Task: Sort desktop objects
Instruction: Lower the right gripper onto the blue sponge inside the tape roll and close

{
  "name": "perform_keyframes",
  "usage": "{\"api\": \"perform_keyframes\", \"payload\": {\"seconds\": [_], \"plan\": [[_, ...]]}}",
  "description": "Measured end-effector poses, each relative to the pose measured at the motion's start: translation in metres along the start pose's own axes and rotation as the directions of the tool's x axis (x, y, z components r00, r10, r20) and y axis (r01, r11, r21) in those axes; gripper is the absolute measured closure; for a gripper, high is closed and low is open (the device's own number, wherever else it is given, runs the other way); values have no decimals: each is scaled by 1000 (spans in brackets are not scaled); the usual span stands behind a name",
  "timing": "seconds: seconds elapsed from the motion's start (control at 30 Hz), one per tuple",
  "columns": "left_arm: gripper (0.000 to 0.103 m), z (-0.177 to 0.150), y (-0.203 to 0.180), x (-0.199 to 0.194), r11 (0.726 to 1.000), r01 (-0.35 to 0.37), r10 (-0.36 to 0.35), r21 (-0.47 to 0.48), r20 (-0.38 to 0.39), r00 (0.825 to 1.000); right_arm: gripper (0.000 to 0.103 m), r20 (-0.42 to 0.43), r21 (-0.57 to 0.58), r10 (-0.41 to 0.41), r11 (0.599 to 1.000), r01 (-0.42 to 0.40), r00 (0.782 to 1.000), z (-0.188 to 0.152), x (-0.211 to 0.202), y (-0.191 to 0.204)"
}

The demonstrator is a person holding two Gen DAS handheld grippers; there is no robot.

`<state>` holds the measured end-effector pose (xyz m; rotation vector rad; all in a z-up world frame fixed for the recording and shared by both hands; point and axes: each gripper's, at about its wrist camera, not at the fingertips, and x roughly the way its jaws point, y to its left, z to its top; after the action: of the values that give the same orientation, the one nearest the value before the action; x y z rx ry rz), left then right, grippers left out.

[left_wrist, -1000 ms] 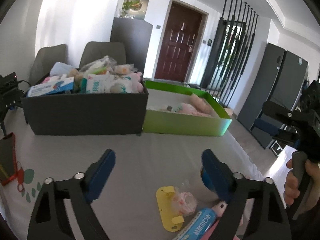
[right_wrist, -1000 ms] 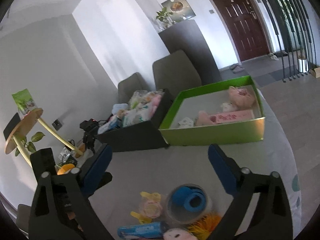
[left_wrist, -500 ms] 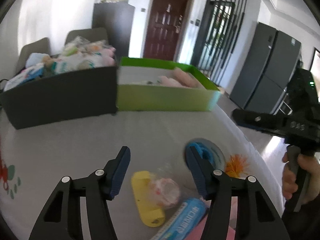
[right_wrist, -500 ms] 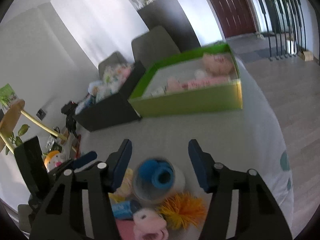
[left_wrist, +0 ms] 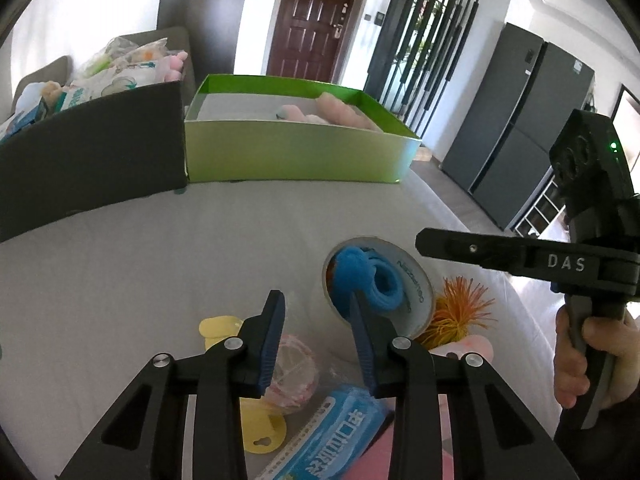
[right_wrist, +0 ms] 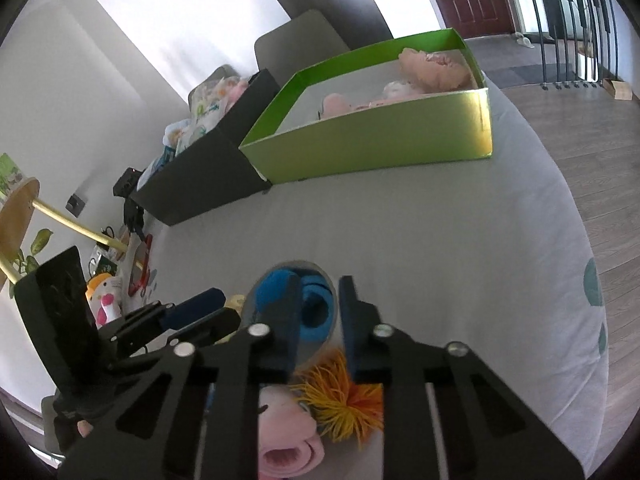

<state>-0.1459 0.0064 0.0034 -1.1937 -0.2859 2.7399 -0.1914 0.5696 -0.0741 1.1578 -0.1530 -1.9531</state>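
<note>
A clear tape roll [left_wrist: 414,280] with a blue ring [left_wrist: 360,276] inside stands on the grey table [left_wrist: 200,248]. My right gripper [right_wrist: 320,310] is shut on the roll's rim [right_wrist: 304,266], the blue ring [right_wrist: 316,308] showing between its fingers. Seen from the left wrist, the right gripper [left_wrist: 424,244] reaches in from the right. My left gripper [left_wrist: 318,320] is closing above a pink item in clear wrap [left_wrist: 296,368] on a yellow card [left_wrist: 220,328], and its pads touch nothing. An orange stringy ball [right_wrist: 340,392] and a pink plush [right_wrist: 288,440] lie under the right gripper.
A green box [left_wrist: 296,152] holding pink toys and a black box [left_wrist: 92,168] full of packets stand side by side at the far edge. A blue packet [left_wrist: 340,440] lies beneath the left gripper. Bare table stretches between the pile and the boxes.
Both grippers sank toward the pile and their jaws narrowed. The right jaws came together on the tape roll; the left gripper slid right, toward the roll.
</note>
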Motion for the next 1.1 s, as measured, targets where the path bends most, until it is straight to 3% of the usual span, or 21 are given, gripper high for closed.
{"api": "perform_keyframes", "payload": {"seconds": [0.73,0.97,1.1], "plan": [[69,-4,-5,14,999,32,-32,-13,-36,999,91,-27,-9,-30,1000,30,999,-2,9,3],[69,-6,-7,16,999,35,-35,-8,-35,999,91,-22,-64,-97,993,95,995,-4,10,15],[69,-8,-8,14,999,32,-32,-6,-34,999,87,-37,-137,-182,975,175,983,-9,18,26]]}}
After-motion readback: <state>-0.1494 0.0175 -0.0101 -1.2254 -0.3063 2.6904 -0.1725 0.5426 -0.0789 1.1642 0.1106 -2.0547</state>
